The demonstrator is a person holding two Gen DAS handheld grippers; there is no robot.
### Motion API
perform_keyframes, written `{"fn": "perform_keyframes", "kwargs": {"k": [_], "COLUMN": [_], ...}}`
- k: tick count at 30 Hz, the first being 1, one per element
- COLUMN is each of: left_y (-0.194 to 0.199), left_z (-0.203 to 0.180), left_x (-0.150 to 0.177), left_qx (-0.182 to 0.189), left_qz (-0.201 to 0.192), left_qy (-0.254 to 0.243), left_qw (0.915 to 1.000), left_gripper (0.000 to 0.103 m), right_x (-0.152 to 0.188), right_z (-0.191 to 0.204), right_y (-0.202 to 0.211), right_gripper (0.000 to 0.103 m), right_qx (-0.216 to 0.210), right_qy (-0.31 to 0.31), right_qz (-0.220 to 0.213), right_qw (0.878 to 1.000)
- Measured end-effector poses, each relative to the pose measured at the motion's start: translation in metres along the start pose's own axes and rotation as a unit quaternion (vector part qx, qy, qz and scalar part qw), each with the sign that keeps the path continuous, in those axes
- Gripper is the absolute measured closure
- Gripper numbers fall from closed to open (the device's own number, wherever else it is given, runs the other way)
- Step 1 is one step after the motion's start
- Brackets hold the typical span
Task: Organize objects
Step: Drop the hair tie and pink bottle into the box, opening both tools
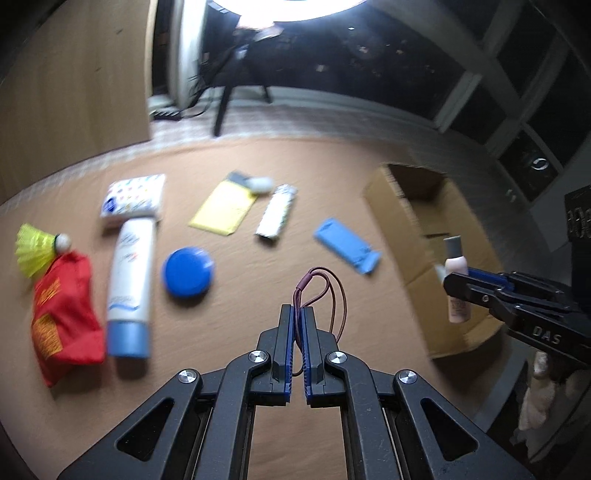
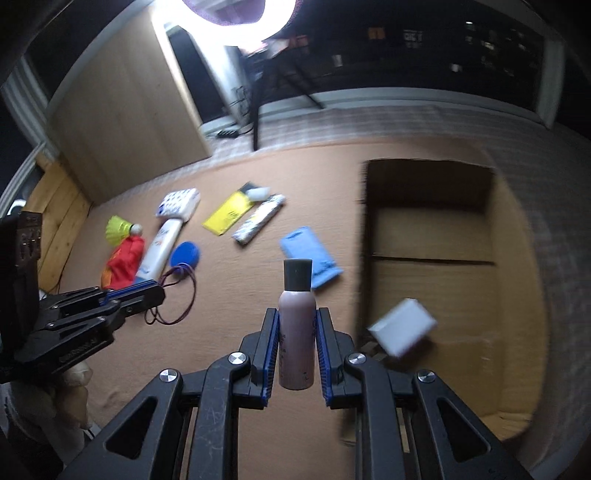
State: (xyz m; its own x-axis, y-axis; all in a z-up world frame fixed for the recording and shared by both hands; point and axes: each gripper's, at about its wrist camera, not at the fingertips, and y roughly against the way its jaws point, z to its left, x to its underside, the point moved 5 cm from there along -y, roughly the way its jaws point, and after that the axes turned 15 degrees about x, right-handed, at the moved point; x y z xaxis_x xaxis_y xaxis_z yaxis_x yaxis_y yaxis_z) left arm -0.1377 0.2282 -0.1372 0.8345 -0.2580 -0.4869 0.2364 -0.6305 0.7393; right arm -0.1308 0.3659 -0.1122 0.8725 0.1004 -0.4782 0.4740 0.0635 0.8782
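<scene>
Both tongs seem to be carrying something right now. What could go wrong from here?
The left tongs pinch only a thin strand of the cord loop, and the rest hangs free, so it might slip out or snag.

The right tongs grip the small bottle low on its body, with the grey cap sticking out well beyond them; it could tip.

A white block already lies in the cardboard box, so the bottle could land on it.

dim room | glare: overhead lamp [image 1: 288, 7] | motion blur | fisheye edges bent
</scene>
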Motion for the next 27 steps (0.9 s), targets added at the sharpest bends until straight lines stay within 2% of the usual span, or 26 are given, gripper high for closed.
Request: {"fn": "perform_keyframes", "kwargs": {"k": [7,15,18,27], "left_y": [-0.031,-0.077,-0.088,-0.099], "left_z": [-0.063,-0.129,-0.142,-0.149], "left_x": [-0.013,-0.015,-0.012,-0.008], "left_qx": [0.041,0.076,0.087,0.084], "left_qz": [0.011,0.038,0.054,0.063], "left_qy": [-0.041,-0.082,-0.102,-0.108], "left_qw": [0.9983,0.9930,0.9895,0.9886], "left_gripper": [0.099,0.099,0.099,0.099], "right_x": [0.009,0.018,0.021,0.024], "right_z": [-0.055,-0.092,-0.104,-0.114], "right_y": [0.000,-0.008,-0.010,-0.013], "right_gripper": [0.085,0.085,0.085,0.084], "right_qx": [0.028,0.046,0.050,0.052], "right_qy": [-0.038,-0.061,-0.068,-0.079], "right_qz": [0.004,0.012,0.015,0.018], "right_qw": [0.999,0.997,0.996,0.995]}}
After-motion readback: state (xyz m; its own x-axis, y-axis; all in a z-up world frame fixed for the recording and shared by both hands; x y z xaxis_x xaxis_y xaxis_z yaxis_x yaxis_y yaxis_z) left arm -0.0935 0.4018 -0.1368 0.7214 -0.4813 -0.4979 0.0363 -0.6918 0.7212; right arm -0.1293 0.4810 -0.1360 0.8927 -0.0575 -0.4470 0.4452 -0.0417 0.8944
